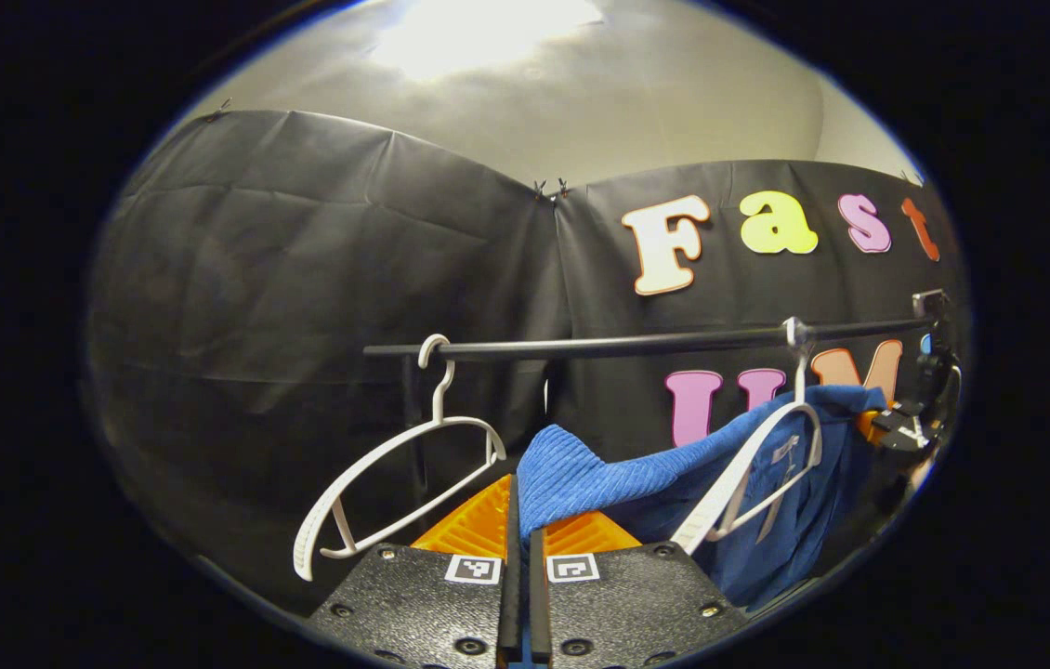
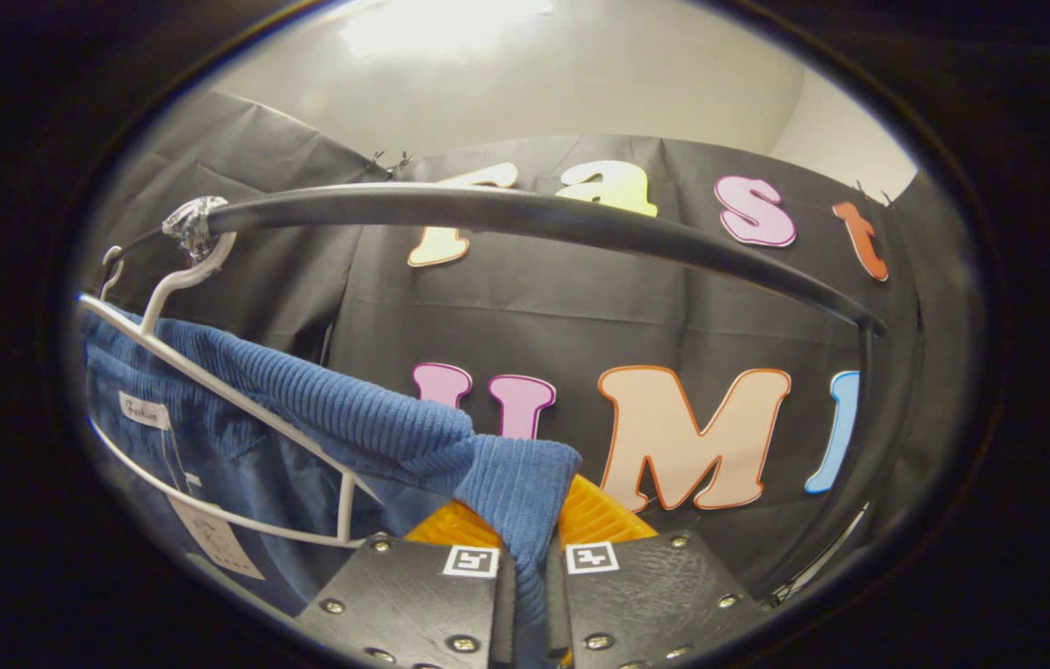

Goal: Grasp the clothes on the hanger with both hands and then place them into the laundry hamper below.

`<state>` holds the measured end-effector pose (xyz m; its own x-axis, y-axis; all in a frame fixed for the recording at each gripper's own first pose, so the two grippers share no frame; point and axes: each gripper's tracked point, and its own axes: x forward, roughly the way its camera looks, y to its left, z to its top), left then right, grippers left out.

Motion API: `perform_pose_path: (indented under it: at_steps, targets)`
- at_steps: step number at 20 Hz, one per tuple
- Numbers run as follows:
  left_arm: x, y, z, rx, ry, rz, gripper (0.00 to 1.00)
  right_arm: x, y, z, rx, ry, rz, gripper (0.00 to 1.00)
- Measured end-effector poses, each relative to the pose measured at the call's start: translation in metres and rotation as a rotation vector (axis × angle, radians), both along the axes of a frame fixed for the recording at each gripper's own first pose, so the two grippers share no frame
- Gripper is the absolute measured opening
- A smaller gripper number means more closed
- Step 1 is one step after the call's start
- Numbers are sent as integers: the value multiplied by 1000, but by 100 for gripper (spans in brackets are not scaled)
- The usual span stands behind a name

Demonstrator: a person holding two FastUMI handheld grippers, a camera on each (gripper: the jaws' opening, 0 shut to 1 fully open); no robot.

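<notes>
Both grabs done: left gripper (image 1: pixel 521 520) pinching blue cloth (image 1: pixel 571 478), right gripper (image 2: pixel 530 534) pinching too. Cloth not yet off hanger (image 1: pixel 753 465). Left to do: drop into hamper.

Black rail (image 1: pixel 636 346) — grey ceiling (image 1: pixel 581 102)

Blue garment (image 2: pixel 367 418) hides the hanger's (image 2: pixel 209 381) far arm.

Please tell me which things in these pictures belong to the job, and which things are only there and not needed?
Belong to the job:
- blue garment
- its white hanger
- left claw, shut on the blue garment
- right claw, shut on the blue garment

Only there:
- empty white hanger
- black rail
</notes>
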<state>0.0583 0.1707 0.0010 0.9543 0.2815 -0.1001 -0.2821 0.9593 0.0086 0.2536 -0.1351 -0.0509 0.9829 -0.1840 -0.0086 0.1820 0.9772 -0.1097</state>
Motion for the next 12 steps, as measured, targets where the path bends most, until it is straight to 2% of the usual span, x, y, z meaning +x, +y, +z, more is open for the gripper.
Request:
perform_pose_path:
  at_steps: [1,3,8,12]
  targets:
    - [3,1,-6,-11,9,-2,5,2,0,0,-5,0,1,12]
    - [8,2,-19,-34,24,-4,2,5,0,-1,-12,1,1,12]
    - [16,5,-42,-55,40,-16,4,11,-2,-9,-22,9,-16,12]
    - [23,3,-63,-117,49,-34,4,17,-6,-15,-31,15,-30,12]
